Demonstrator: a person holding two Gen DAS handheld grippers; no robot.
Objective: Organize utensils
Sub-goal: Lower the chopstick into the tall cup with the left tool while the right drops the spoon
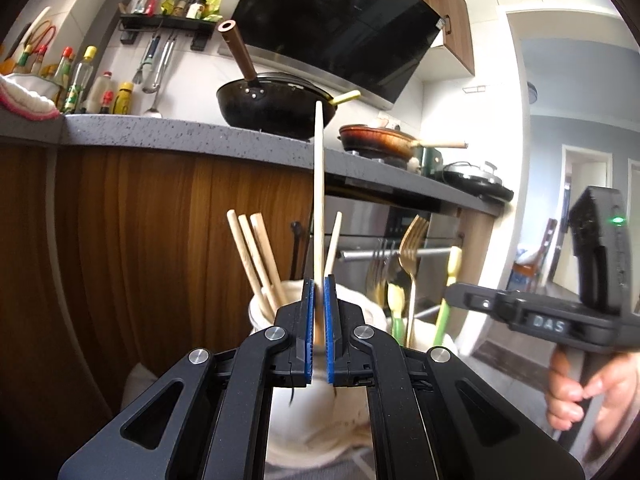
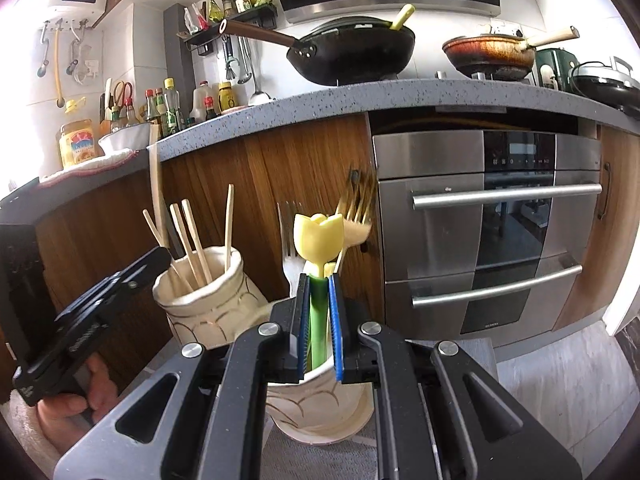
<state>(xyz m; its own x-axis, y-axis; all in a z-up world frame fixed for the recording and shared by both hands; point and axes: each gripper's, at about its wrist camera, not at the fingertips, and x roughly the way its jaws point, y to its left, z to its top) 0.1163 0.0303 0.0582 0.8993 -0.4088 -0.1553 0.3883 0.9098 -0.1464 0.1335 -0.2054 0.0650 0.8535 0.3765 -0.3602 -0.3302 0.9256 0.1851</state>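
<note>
Left gripper (image 1: 319, 312) pinches a long wooden spatula (image 1: 319, 200) upright over the chopstick cup (image 2: 204, 292). Right gripper (image 2: 319, 320) clamps the green stem of a tulip-topped utensil (image 2: 319, 240), apparently inside the fork cup (image 2: 320, 404).

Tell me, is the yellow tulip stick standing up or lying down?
Standing up. The tulip utensil points upward, its green stem pinched in the right gripper above the cream holder.

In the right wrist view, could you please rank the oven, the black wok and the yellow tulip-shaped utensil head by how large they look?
1. oven
2. black wok
3. yellow tulip-shaped utensil head, which sits far nearer the camera, so its true size is likely smaller still.
</note>
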